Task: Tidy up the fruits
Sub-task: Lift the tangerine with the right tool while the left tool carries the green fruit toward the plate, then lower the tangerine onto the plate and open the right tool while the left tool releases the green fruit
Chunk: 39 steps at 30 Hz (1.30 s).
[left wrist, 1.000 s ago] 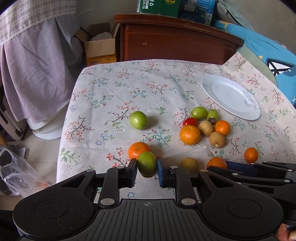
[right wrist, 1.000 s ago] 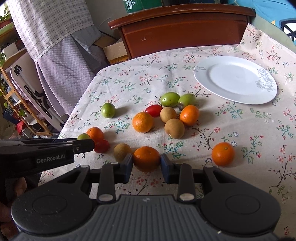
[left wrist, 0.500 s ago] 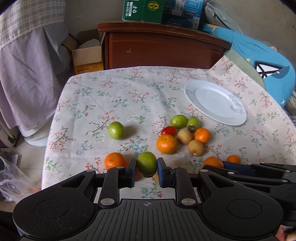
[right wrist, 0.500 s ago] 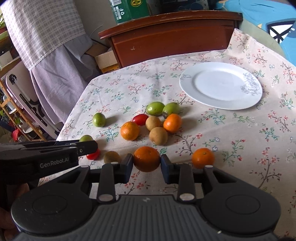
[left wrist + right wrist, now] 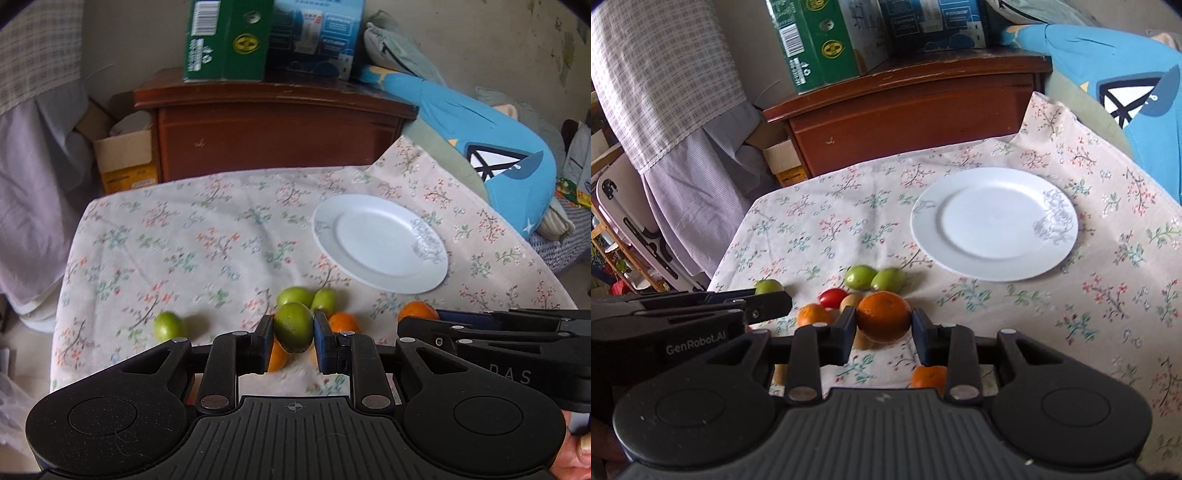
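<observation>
Left gripper point(image 5: 293, 334) is pinching a green fruit point(image 5: 293, 328), right gripper point(image 5: 883, 325) clamps an orange point(image 5: 884, 316), both held up over the table's point(image 5: 1108, 314) near edge; white plate point(image 5: 993, 218) toward the far right corner.

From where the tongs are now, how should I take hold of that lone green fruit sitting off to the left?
Grip the lone green fruit across its widest middle, coming down from above. It is round, with bare tablecloth all around it, so the fingers can drop on either side without nudging other fruit.
</observation>
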Each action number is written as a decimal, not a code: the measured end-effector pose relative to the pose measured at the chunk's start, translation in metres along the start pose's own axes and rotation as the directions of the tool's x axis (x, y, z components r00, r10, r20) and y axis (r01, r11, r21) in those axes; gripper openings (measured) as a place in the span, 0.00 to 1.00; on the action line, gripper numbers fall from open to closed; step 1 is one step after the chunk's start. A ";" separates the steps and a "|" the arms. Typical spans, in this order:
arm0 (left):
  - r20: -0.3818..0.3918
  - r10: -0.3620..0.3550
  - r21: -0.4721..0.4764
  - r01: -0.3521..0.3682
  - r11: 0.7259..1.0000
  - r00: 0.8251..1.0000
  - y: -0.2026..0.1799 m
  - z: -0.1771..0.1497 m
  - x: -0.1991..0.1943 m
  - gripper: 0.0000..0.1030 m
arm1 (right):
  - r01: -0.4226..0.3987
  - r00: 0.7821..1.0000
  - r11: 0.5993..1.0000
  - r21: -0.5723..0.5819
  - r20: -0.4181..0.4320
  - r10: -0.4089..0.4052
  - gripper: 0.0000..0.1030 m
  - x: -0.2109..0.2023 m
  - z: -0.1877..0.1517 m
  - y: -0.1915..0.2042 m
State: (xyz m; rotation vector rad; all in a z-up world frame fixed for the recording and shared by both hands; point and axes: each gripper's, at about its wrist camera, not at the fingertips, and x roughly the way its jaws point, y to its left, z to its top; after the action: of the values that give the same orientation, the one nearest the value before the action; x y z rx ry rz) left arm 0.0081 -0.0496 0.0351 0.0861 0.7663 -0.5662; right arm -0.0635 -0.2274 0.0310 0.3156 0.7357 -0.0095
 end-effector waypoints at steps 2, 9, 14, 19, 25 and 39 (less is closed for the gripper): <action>-0.004 -0.020 0.003 0.020 1.000 1.000 -0.004 0.007 0.005 0.20 | 0.006 1.000 1.000 0.002 -0.002 -0.006 0.31 0.000 0.006 -0.008; -0.022 -0.083 0.019 0.084 0.996 0.996 -0.019 0.029 0.024 0.20 | 0.033 0.999 0.998 0.054 0.005 -0.033 0.31 0.005 0.028 -0.045; -0.035 -0.110 0.044 0.111 0.993 0.993 -0.031 0.042 0.042 0.20 | 0.039 0.999 0.995 0.095 0.015 -0.040 0.31 0.013 0.043 -0.066; -0.051 -0.147 0.065 0.150 0.987 0.988 -0.040 0.053 0.060 0.20 | 0.036 0.999 0.989 0.143 0.014 -0.039 0.31 0.024 0.054 -0.086; -0.060 -0.199 0.083 0.204 0.976 0.978 -0.051 0.066 0.085 0.20 | 0.058 0.998 0.978 0.199 0.000 -0.059 0.31 0.041 0.064 -0.107; -0.118 -0.222 0.066 0.231 0.971 0.968 -0.062 0.071 0.137 0.20 | 0.100 0.995 0.962 0.253 -0.051 -0.090 0.32 0.078 0.071 -0.126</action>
State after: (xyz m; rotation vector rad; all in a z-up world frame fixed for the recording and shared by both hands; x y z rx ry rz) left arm 0.1007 -0.1835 0.0020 0.1038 0.8668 -0.8153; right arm 0.0269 -0.3597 -0.0063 0.5271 0.7890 -0.1907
